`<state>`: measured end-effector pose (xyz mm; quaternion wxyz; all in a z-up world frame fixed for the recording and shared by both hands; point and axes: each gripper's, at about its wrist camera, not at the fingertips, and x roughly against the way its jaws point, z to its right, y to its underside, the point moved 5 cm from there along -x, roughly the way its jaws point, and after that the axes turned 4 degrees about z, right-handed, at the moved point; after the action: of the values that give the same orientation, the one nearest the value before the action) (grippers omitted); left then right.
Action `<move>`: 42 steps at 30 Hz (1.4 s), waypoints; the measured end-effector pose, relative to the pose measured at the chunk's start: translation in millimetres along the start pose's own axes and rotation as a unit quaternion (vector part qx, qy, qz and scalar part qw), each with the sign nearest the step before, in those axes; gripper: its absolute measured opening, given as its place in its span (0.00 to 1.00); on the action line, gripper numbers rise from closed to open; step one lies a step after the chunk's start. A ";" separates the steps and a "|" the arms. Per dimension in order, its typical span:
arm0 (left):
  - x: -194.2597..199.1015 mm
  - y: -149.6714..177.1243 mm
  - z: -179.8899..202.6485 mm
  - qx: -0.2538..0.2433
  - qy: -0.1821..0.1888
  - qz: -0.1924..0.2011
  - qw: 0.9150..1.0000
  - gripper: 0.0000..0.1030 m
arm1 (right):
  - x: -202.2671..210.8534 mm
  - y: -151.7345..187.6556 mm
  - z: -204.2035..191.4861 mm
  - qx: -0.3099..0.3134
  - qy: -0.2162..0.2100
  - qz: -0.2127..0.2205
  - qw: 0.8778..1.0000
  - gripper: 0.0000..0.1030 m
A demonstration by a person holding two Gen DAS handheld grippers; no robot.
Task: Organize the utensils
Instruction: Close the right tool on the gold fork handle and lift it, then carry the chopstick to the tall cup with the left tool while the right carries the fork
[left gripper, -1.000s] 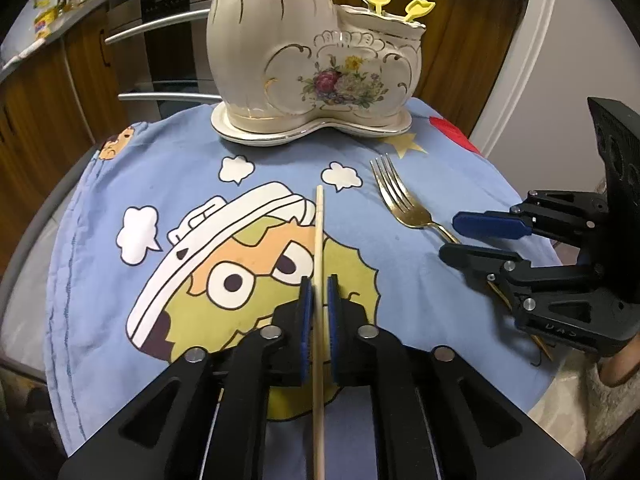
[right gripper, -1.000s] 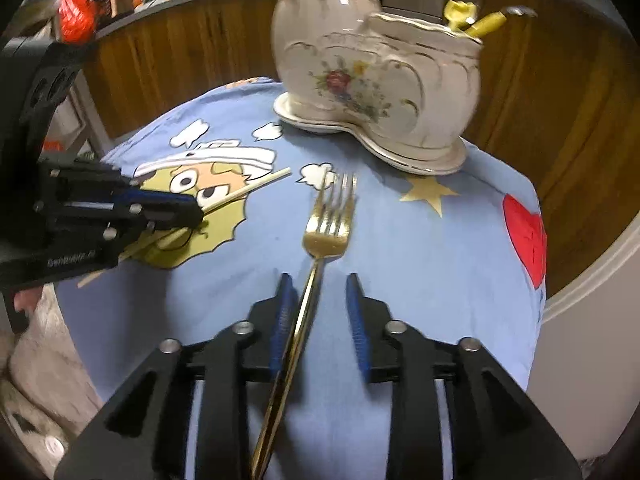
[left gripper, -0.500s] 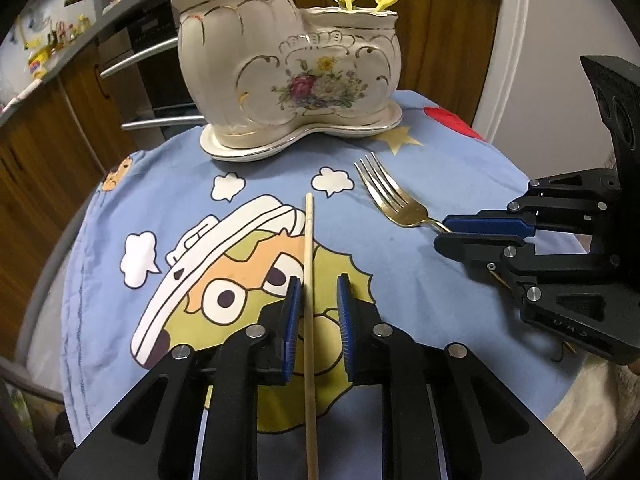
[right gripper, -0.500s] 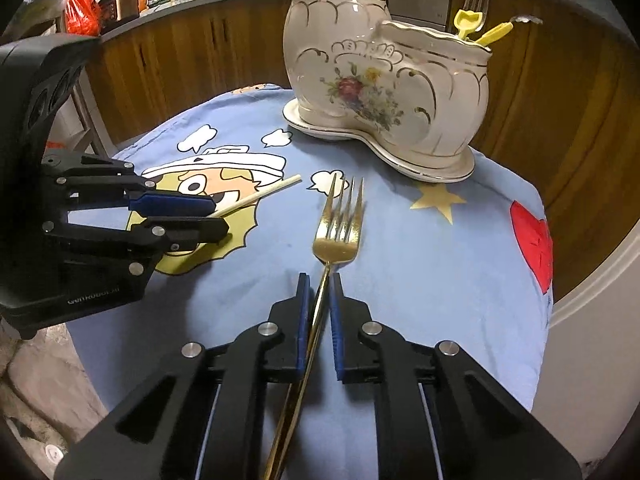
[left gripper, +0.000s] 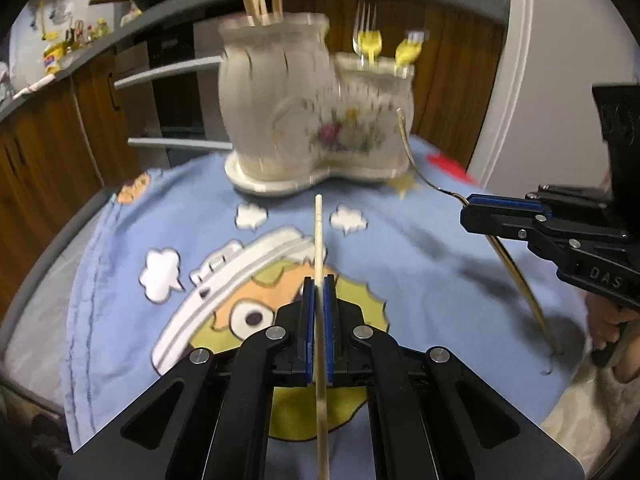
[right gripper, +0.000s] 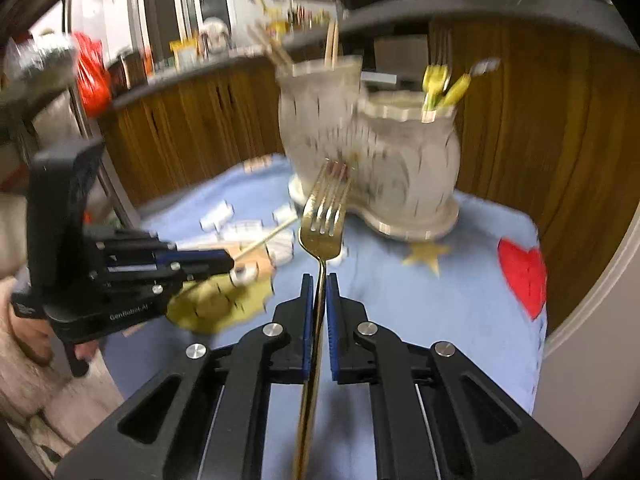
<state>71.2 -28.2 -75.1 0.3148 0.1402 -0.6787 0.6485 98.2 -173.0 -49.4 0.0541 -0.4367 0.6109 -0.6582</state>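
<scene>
Left gripper (left gripper: pixel 318 286): black two-finger tool with blue pads, angled down over the table, jaws clamped narrow on a single wooden chopstick (left gripper: pixel 319 240) that runs straight out ahead between the pads, its far end pointing toward the holder. Right gripper (right gripper: pixel 319 282): same make, likewise pitched downward, jaws clamped narrow on the handle of a gold fork (right gripper: pixel 325 216); fork tines forward and raised off the cloth, seen in front of the holder's lower body. From the left wrist view the right gripper sits at the right edge, with the fork's head curving up beside the holder and its handle trailing down behind the jaws toward the cloth; a hand (left gripper: pixel 608 316) grips the tool from below. From the right wrist view the left gripper sits at the left edge, chopstick projecting toward the holder, a hand (right gripper: pixel 24 332) under its body. Ceramic utensil holder (left gripper: pixel 316 120): cream, floral, two compartments, on a matching base at the far side of the table; taller compartment holds chopsticks, lower one holds a fork and yellow-handled utensils (left gripper: pixel 406 50). Blue cartoon-print tablecloth (left gripper: pixel 120 264) covers the round table. Background blurred: wooden cabinets (right gripper: pixel 192 120), dark counter.
</scene>
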 end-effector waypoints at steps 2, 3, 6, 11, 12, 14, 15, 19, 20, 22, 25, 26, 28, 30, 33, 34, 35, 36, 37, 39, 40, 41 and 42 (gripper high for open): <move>10.3 -6.8 -1.1 0.008 0.014 0.034 0.999 0.05 | 8.6 -8.2 -0.4 -0.003 0.000 0.035 0.999 0.05; 17.4 -10.5 -2.2 0.013 0.022 0.056 0.998 0.05 | 12.2 -11.6 0.1 -0.004 0.001 0.050 0.999 0.05; 32.8 -21.0 -3.8 0.020 0.040 0.107 0.993 0.05 | 21.7 -20.9 1.8 -0.009 0.000 0.093 0.996 0.05; 57.7 -39.0 -13.4 0.045 0.068 0.185 0.979 0.05 | 32.2 -34.2 0.7 -0.017 0.007 0.166 0.986 0.05; 62.2 -42.7 -14.5 0.049 0.070 0.199 0.976 0.05 | 34.7 -34.7 0.9 -0.017 0.011 0.175 0.984 0.05; 69.5 -49.3 -15.4 0.053 0.077 0.224 0.970 0.05 | 38.0 -41.0 -1.9 -0.007 0.030 0.197 0.980 0.05; 73.9 -52.5 -16.9 0.055 0.079 0.238 0.967 0.05 | 41.2 -42.8 -2.3 -0.005 0.037 0.205 0.978 0.05; 83.4 -71.4 -24.0 0.060 0.080 0.276 0.956 0.05 | 43.0 -63.1 -0.1 -0.008 0.054 0.221 0.974 0.05; 84.8 -76.2 -27.4 0.063 0.079 0.283 0.954 0.05 | 43.3 -69.0 1.9 -0.009 0.060 0.223 0.973 0.05; 89.8 -85.9 -34.2 0.067 0.072 0.301 0.948 0.05 | 43.0 -78.9 3.5 -0.010 0.062 0.227 0.972 0.05; 91.7 -106.8 -48.5 0.075 0.064 0.325 0.941 0.05 | 45.1 -97.1 4.9 -0.001 0.066 0.239 0.969 0.05; 90.5 -112.5 -53.0 0.076 0.062 0.328 0.940 0.05 | 44.6 -103.7 6.0 0.001 0.067 0.241 0.968 0.05; 87.5 -124.9 -62.5 0.078 0.058 0.335 0.937 0.05 | 45.7 -114.4 7.5 0.004 0.069 0.249 0.966 0.05; 83.4 -139.6 -73.5 0.081 0.056 0.343 0.934 0.05 | 47.3 -126.3 10.3 0.003 0.067 0.259 0.963 0.05; 73.9 -159.1 -86.7 0.095 0.069 0.353 0.928 0.05 | 47.2 -140.6 14.2 -0.004 0.068 0.275 0.959 0.05; 69.7 -165.1 -90.4 0.100 0.074 0.354 0.927 0.05 | 46.0 -145.9 16.5 -0.008 0.068 0.279 0.958 0.05; 64.4 -172.3 -93.6 0.105 0.080 0.355 0.926 0.05 | 44.1 -153.1 19.6 -0.013 0.069 0.288 0.955 0.05; 60.2 -176.6 -95.7 0.110 0.082 0.355 0.925 0.05 | 43.1 -157.5 20.2 -0.014 0.070 0.293 0.953 0.05; 53.1 -185.5 -98.8 0.116 0.084 0.355 0.924 0.05 | 41.5 -163.8 22.6 -0.017 0.075 0.301 0.950 0.05; 44.6 -197.7 -102.6 0.121 0.085 0.358 0.922 0.05 | 38.4 -174.5 25.7 -0.018 0.085 0.313 0.946 0.05; 42.2 -201.3 -103.1 0.122 0.086 0.360 0.921 0.05 | 34.9 -179.6 27.7 -0.017 0.093 0.316 0.944 0.05; 37.8 -206.9 -103.3 0.123 0.088 0.361 0.920 0.05 | 30.4 -184.5 29.8 -0.016 0.101 0.316 0.943 0.05; 35.1 -210.0 -103.5 0.125 0.089 0.363 0.919 0.05 | 27.0 -187.4 30.9 -0.016 0.104 0.315 0.943 0.05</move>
<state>195.6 54.6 108.6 0.0969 -0.1359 -0.5659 0.8074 188.1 -166.2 119.9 0.1874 -0.1518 0.7297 -0.6399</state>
